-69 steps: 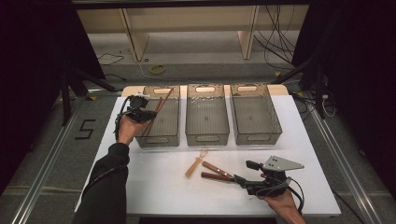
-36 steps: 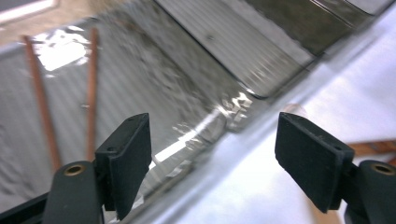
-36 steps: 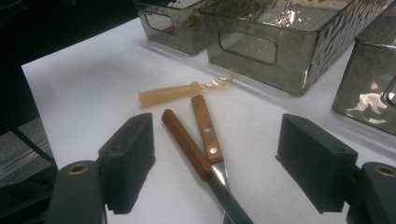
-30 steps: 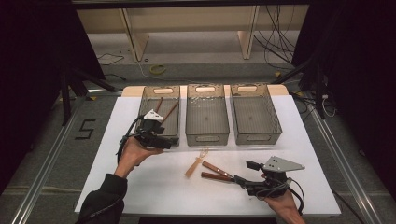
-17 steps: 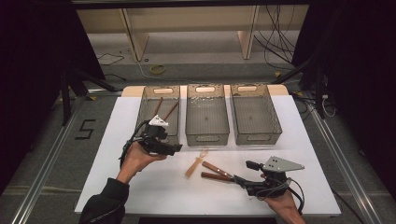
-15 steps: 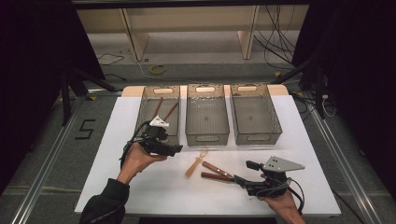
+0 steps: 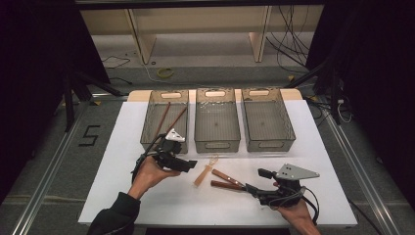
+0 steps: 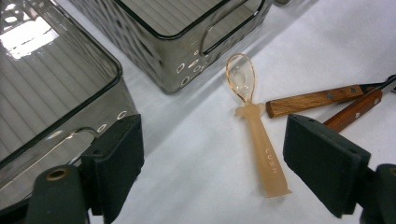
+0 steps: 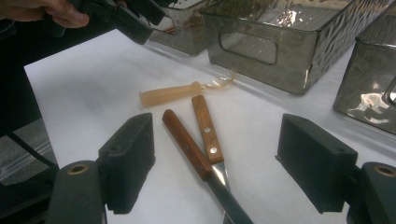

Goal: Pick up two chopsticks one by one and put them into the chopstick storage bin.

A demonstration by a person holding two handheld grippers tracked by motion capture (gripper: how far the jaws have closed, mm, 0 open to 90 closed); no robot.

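Left gripper [image 7: 188,165] nearer, jaws apart and empty, aimed at the translucent spoon [image 8: 258,134] lying flat on the white table [image 7: 122,147], bowl toward twelve o'clock, handle toward five, right beside two wooden-handled knives [image 8: 327,100]; right gripper [image 9: 215,177] likewise agape.

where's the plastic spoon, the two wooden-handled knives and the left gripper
plastic spoon [image 8: 259,140], left gripper view, middle of its handle
wooden-handled knives [image 9: 205,128], right gripper view, handle of the right-hand one
left gripper [image 7: 192,165], high view, between its jaw tips
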